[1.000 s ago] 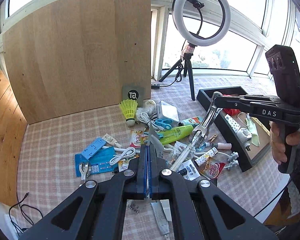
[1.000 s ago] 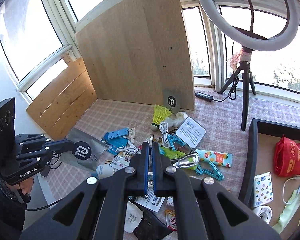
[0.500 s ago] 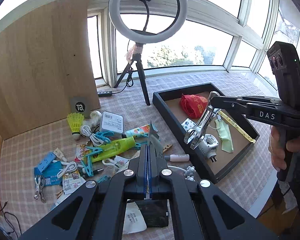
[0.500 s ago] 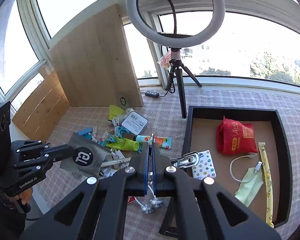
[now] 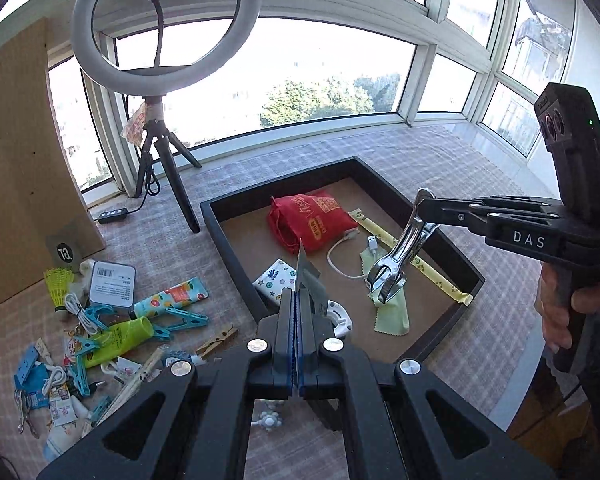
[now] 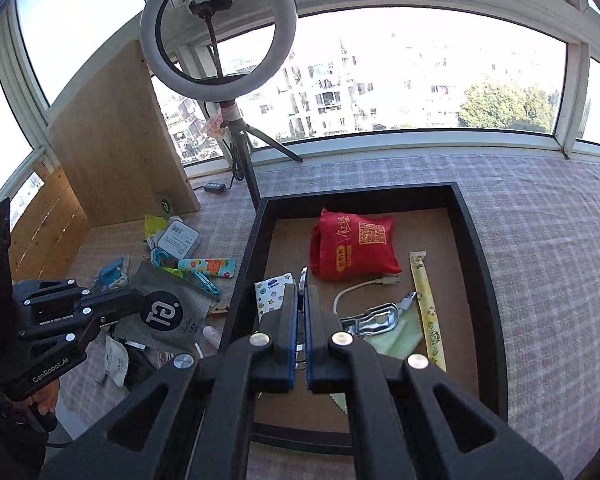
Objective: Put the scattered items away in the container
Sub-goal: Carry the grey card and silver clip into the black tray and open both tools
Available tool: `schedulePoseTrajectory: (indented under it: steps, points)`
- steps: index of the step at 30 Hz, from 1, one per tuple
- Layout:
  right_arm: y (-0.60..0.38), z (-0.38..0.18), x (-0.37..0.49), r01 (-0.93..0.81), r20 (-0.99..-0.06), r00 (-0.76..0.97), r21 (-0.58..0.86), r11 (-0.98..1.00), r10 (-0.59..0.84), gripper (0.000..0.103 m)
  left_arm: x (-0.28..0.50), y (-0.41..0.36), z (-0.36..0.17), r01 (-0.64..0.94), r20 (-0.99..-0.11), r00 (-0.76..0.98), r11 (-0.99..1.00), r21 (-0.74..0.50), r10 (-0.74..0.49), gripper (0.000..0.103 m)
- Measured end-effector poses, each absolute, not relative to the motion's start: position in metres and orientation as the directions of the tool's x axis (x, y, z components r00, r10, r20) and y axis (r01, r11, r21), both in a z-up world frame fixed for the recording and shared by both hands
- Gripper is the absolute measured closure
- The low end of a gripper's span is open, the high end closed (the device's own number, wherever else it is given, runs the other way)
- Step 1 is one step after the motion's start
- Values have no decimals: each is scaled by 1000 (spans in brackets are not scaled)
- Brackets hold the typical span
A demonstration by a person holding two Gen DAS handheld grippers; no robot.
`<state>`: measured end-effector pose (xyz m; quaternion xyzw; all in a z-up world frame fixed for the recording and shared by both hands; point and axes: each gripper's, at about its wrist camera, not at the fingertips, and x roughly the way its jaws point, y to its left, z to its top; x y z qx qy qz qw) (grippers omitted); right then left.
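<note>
My left gripper (image 5: 297, 296) is shut on a flat grey pouch (image 6: 168, 316) with a round black logo. It hangs at the left rim of the black tray (image 6: 476, 240). In the left wrist view the pouch (image 5: 308, 276) shows edge-on. My right gripper (image 6: 300, 292) is shut on a shiny metal clip (image 5: 396, 260), which dangles above the tray's brown floor. The tray holds a red bag (image 6: 352, 248), a white cable (image 6: 364, 288), a green cloth (image 5: 392, 312), a long yellow sachet (image 6: 428, 308) and a star-print packet (image 6: 272, 292). Scattered items (image 5: 120, 332) lie left of the tray.
A ring light on a tripod (image 5: 168, 184) stands behind the tray's left corner, with its cable and switch (image 5: 112, 214) on the checked cloth. A wooden board (image 6: 120, 152) leans at the back left. A hand (image 5: 560, 308) holds the right gripper near the table's edge.
Both grippers have swung right from above the pile to the tray, each carrying its item. The tray has come to fill the middle of both views.
</note>
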<state>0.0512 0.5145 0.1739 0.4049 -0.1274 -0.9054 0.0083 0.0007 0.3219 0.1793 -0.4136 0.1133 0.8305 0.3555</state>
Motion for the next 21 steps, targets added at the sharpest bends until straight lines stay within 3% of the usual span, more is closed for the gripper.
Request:
schedulePoseTrajectory:
  steps: [17,20,21]
  points:
    - [564,150,67,-189,-774,-631,222,-957,-54,100,8,397,159,-745,-799,-345,-662,-88,493,103]
    - [565,149,67,-225,-785,-619,179,-958,-1,99,4,402,156,-734,-806,-346,-673,-86,480,98]
    - [565,150,67,-238,-786,-617,165,-957,18,97,3,403,154,-729,-810,-349,-680,-82,471,84]
